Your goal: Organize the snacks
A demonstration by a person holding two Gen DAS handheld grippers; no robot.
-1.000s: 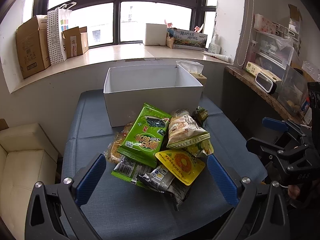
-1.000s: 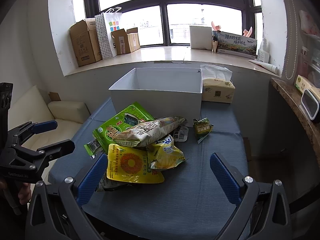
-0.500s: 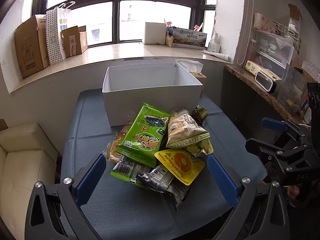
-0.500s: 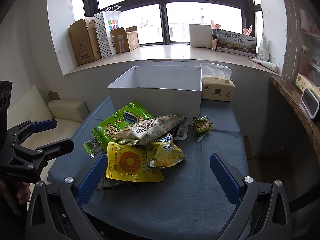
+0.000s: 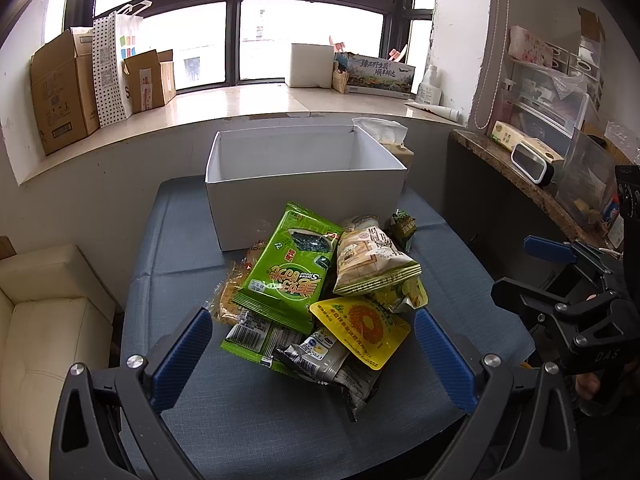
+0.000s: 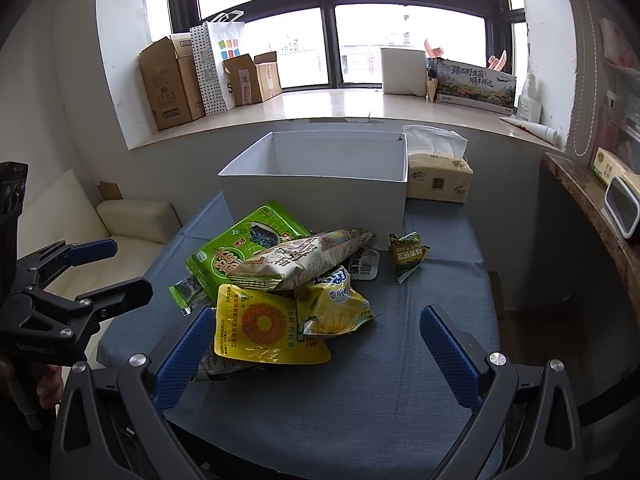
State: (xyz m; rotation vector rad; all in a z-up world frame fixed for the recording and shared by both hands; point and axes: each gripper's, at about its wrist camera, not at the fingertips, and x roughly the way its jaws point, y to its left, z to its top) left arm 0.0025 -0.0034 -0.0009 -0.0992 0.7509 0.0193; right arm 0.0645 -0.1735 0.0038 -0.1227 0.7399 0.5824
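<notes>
Two grippers, both spread wide with nothing between the fingers: the left gripper (image 5: 310, 350) hangs over the near edge of the snack pile, and the right gripper (image 6: 316, 354) sits over the blue cloth (image 6: 400, 360) just right of that pile, so neither one is touching a packet as far as I can see. Each one also shows up at the edge of the other's camera, out to the side of the table. The snack pile (image 5: 320, 296) is heaped mid-table: a big green bag (image 5: 288, 272) on top at the left, a beige bag (image 6: 296, 260) lying across it, a yellow pouch (image 6: 260, 328) at the front, a silver packet (image 5: 320, 354) poking out underneath. One small green packet (image 6: 406, 254) lies apart on the right, near the white box (image 6: 316, 188), which stands open right behind the pile. Tissue pack (image 6: 438, 180) is beside the box's right end.
</notes>
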